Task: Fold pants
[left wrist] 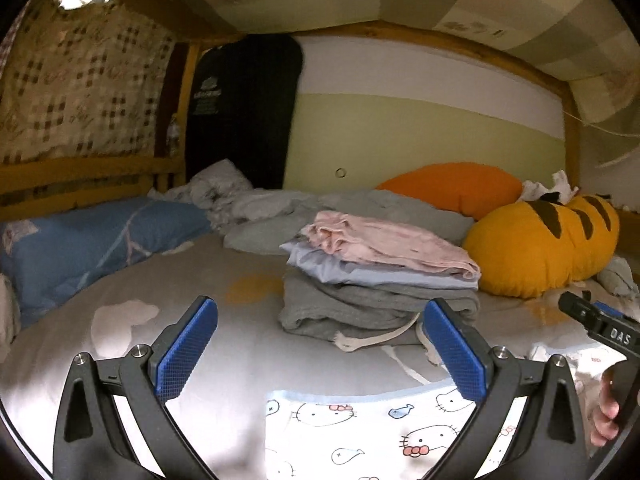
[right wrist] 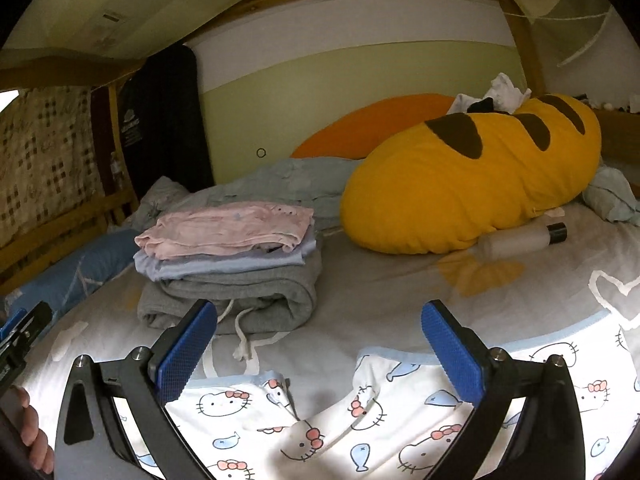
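Hovering: both grippers hang above the bed (left wrist: pixel 240 360), pointing across it toward the far wall.
Left gripper (left wrist: pixel 320 346): fingers spread wide apart, nothing between them and nothing held.
Right gripper (right wrist: pixel 320 346): fingers equally wide, empty; it also shows at the right edge of the left wrist view, with a hand on its handle.
Pants in hand: the white cartoon-cat print pants (right wrist: pixel 340 420) lie on the bed just beneath and in front of both grippers, pale blue trim along the far edge.
State of the pants: in the right wrist view they look laid flat with a dip and some wrinkling in the middle; how many folds they already carry I cannot tell, since their near part runs out of view.
Finished stack: grey drawstring pants (left wrist: pixel 372 308) at the bottom, a pale blue garment (left wrist: pixel 360 266) on them, a pink garment (left wrist: pixel 392 246) on top, all neatly folded just beyond the printed pair.
Progress: judged well along, three pieces done and this pair released but not yet on the stack.
Left to do: probably further folding, then stacking.
Surroundings: a yellow bread-shaped pillow (right wrist: pixel 472 188) and a bottle (right wrist: pixel 520 238) lie to the right.
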A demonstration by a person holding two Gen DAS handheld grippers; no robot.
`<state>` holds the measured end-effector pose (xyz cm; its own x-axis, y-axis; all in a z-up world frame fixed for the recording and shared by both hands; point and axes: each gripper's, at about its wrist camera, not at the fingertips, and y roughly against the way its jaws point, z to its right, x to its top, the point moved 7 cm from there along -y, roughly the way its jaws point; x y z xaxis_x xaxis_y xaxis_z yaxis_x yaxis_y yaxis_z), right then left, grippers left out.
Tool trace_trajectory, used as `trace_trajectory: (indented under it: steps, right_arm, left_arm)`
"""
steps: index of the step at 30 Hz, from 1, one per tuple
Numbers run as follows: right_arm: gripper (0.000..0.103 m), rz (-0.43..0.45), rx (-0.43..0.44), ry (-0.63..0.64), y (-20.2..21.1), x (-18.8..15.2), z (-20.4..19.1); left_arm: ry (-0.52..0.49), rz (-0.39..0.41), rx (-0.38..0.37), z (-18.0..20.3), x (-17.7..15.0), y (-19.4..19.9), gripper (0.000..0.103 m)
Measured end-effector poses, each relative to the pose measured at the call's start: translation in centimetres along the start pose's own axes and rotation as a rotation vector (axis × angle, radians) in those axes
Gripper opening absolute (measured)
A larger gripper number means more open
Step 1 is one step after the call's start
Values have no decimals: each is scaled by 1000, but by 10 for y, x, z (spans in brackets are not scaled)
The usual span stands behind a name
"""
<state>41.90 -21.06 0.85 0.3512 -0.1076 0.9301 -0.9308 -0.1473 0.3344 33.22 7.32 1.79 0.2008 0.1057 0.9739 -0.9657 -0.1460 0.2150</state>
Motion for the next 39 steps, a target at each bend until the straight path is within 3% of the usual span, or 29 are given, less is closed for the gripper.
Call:
trace_trajectory:
  steps: [9, 14, 18, 22, 27, 32, 36, 39]
  right_arm:
    - [102, 50, 10, 59, 10, 1, -11]
    - [102, 124, 27, 59, 25, 9, -13]
    - [102, 194, 28, 80, 41, 14, -16]
    - [102, 198, -30, 76, 63, 13, -10]
    - [102, 274, -17, 37, 119, 16, -6]
    - [102, 235, 9, 103, 157, 11, -26]
    - [102, 231, -34, 107, 198, -8, -37]
    - [102, 198, -32, 123, 219, -19, -51]
  left_arm:
    - [-39, 88, 34, 6, 5, 12, 102]
    - [0, 173, -1, 2, 15, 30, 102]
    - [-32, 230, -23, 10, 16, 41, 102]
    - [-63, 216, 21, 8, 3, 51, 102]
    - [-19, 188, -35, 6, -6, 69, 102]
    - [-81, 194, -43, 8, -1, 112, 102]
    - [-70, 181, -24, -8, 6, 154, 102]
    - [-123, 197, -4, -16, 8, 184, 102]
